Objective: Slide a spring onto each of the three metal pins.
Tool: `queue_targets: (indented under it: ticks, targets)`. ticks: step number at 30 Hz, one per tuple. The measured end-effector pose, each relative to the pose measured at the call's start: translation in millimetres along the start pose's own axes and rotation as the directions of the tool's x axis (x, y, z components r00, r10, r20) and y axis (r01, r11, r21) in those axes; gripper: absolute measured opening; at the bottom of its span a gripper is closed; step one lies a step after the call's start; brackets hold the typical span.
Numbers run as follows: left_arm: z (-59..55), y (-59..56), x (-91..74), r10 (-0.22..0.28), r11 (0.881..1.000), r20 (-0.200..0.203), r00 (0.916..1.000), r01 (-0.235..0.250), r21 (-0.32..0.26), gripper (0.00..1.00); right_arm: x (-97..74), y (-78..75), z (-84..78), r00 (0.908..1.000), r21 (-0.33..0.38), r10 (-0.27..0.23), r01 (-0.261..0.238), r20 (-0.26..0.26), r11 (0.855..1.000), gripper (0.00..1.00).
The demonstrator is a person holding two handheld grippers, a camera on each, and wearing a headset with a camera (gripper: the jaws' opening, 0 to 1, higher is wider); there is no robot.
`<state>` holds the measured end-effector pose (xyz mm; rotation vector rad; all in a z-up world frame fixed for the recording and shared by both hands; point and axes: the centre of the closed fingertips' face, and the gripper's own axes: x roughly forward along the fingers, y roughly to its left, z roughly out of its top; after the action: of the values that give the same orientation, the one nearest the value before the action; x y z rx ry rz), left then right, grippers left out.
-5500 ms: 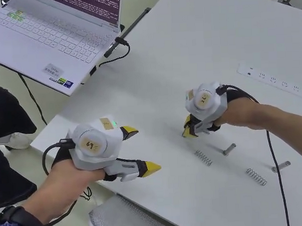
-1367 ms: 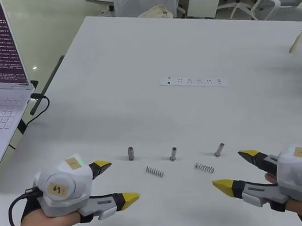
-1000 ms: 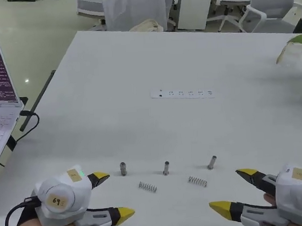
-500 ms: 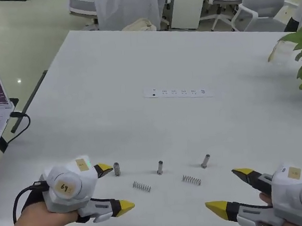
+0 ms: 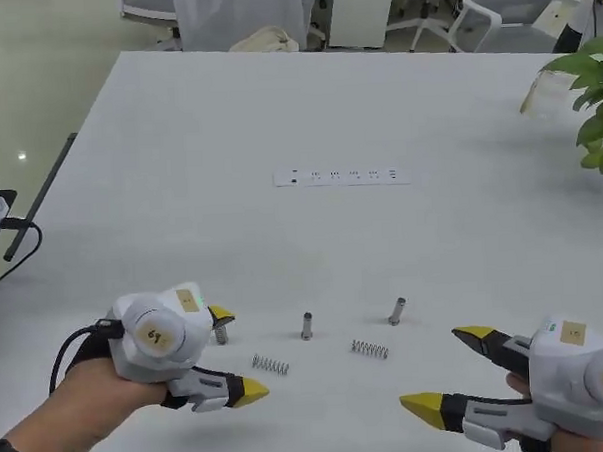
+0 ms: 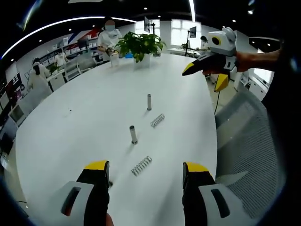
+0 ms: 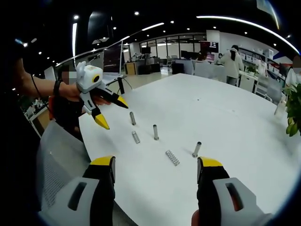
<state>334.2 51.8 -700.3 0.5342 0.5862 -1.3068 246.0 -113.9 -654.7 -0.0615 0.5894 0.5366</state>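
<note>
Approached by the left gripper [image 5: 238,353] since a moment ago, the leftmost pin [image 5: 219,333] is seen upright just beside its far jaw. Two springs [image 5: 271,364] are laid flat on the table [image 5: 276,107] near the pins. The right gripper [image 5: 446,368] is held alongside; both are spread and empty.

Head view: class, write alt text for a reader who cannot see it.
Two hand-held grippers with yellow-tipped fingers, the left gripper and the right gripper, hover open over a white table. Between them three short metal pins stand in a row, two small coil springs lying just in front.
</note>
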Motion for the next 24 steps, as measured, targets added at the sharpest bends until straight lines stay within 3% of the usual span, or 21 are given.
queue_targets:
  ticks: [11, 15, 24]
  targets:
    - [-9.3, -0.3, 21.1, -0.045, 0.998, -0.054, 0.9976, 0.047, 0.035, 0.57, -3.5, -0.8, -4.1, 0.9999, 0.005, -0.007, 0.007, -0.007, 1.000, 0.70]
    - [-20.1, -1.1, 31.2, -0.066, 0.996, -0.089, 0.9939, 0.070, 0.049, 0.56, -3.8, -0.9, -5.6, 0.9999, 0.009, -0.009, 0.009, -0.009, 1.000, 0.70]
    - [-28.7, -5.3, 45.8, -0.092, 0.995, -0.110, 0.9897, 0.097, 0.038, 0.53, -6.6, -2.8, -10.7, 0.9998, 0.020, -0.015, 0.015, -0.015, 1.000, 0.69]
